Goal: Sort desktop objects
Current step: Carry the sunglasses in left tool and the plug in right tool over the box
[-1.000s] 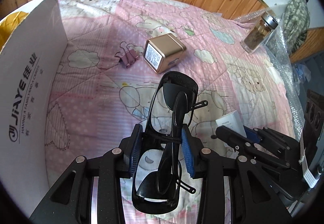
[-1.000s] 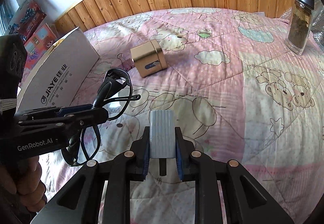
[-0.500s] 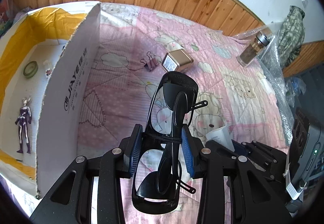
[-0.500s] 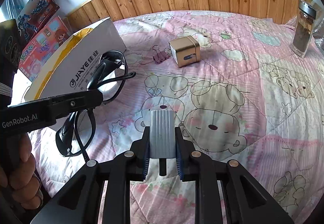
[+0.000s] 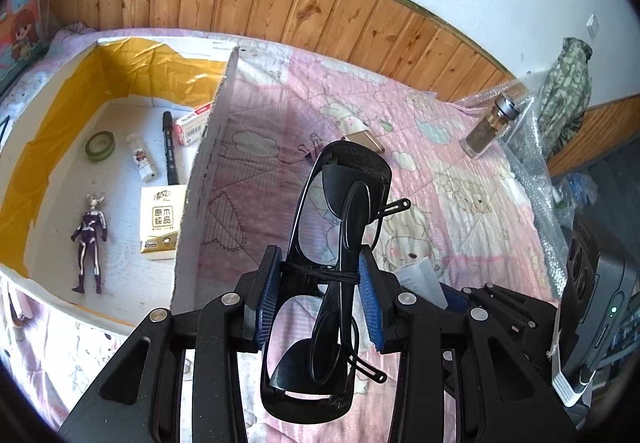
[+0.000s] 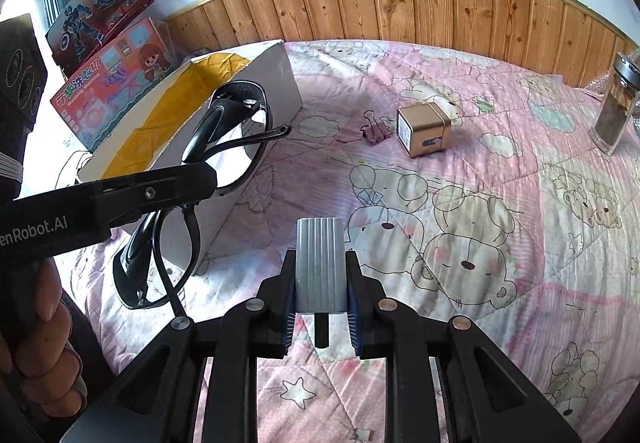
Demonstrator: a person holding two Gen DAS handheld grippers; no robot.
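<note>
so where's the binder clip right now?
The binder clip lies on the pink quilt, just left of the gold tin in the right wrist view, right of the white box.

**A count of what is lying and being carried here**

Two grippers are showing: the left gripper (image 5: 318,293) is carrying one pair of black glasses (image 5: 340,243), and the right gripper (image 6: 320,297) is carrying one ribbed grey block (image 6: 320,263). One white cardboard box (image 5: 208,163) is sitting on one pink quilt (image 6: 500,203). Six things are lying inside the box: one toy figure (image 5: 89,235), one tissue pack (image 5: 162,221), one roll of green tape (image 5: 100,145), one small white bottle (image 5: 143,163), one black marker (image 5: 170,149) and one small red-and-white carton (image 5: 194,127) (partly hidden by the box wall). On the quilt, one gold tin (image 6: 424,133), one binder clip (image 6: 374,131) and one glass jar (image 6: 616,111) are resting. Two picture boxes (image 6: 112,83) are leaning by the wall.
</note>
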